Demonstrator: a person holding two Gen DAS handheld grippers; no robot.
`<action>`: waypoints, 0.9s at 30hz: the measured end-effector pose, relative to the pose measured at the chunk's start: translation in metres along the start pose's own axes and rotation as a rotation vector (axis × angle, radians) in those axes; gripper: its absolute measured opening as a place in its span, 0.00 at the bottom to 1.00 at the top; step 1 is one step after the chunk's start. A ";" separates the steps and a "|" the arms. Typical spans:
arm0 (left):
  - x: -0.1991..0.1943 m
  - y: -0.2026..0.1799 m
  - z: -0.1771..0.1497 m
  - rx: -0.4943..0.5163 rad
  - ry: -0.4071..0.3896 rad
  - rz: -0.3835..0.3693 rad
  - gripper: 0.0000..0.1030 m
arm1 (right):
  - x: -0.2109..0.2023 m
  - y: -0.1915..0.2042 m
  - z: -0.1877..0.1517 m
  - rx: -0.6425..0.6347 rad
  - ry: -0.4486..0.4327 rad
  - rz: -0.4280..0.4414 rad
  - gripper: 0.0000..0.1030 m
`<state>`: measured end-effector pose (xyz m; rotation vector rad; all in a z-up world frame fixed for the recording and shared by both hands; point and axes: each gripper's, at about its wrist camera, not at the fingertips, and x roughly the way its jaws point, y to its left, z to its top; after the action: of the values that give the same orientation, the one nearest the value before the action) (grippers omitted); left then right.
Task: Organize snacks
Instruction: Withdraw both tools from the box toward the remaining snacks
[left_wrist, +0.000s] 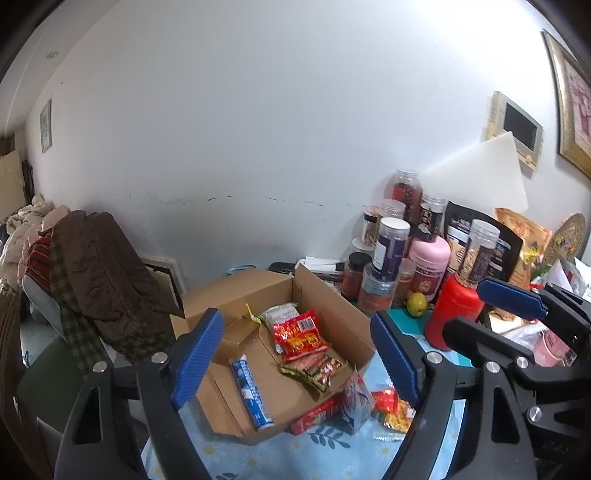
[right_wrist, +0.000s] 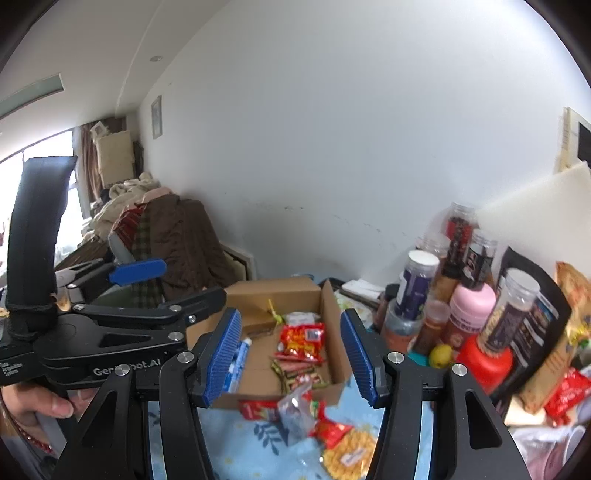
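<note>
An open cardboard box (left_wrist: 325, 295) (right_wrist: 334, 314) stands on the blue flowered tablecloth (left_wrist: 332, 446). Inside lie a red snack packet (left_wrist: 299, 334) (right_wrist: 301, 339), a blue-and-white tube (left_wrist: 251, 395), several green-and-red bars (left_wrist: 314, 371) and a white packet (left_wrist: 279, 314). In front of the box lie a silver-blue bag (left_wrist: 356, 404) (right_wrist: 295, 410), a red packet (right_wrist: 330, 430) and a yellow snack bag (right_wrist: 349, 456). My left gripper (left_wrist: 297, 352) hangs open above the box's near side, holding nothing. My right gripper (right_wrist: 291, 358) is open too, with nothing between its pads.
Jars, a pink bottle (left_wrist: 430, 266), a red bottle (left_wrist: 456, 314) and dark snack bags crowd the table's right side by the wall. A chair piled with clothes (left_wrist: 96, 273) stands left. A hand (right_wrist: 33, 406) holds the left gripper's handle.
</note>
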<state>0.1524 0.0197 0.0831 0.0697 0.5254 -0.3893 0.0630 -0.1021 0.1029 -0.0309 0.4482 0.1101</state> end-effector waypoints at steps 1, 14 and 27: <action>-0.002 -0.001 -0.004 0.000 0.003 -0.007 0.80 | -0.002 0.000 -0.003 0.003 0.001 -0.001 0.55; -0.019 -0.026 -0.046 0.035 0.030 -0.081 0.80 | -0.026 -0.004 -0.058 0.063 0.033 -0.003 0.62; 0.012 -0.043 -0.085 0.033 0.131 -0.135 0.80 | -0.016 -0.020 -0.107 0.123 0.126 -0.018 0.62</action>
<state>0.1049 -0.0107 0.0051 0.0920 0.6555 -0.5274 0.0046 -0.1297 0.0132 0.0796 0.5792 0.0631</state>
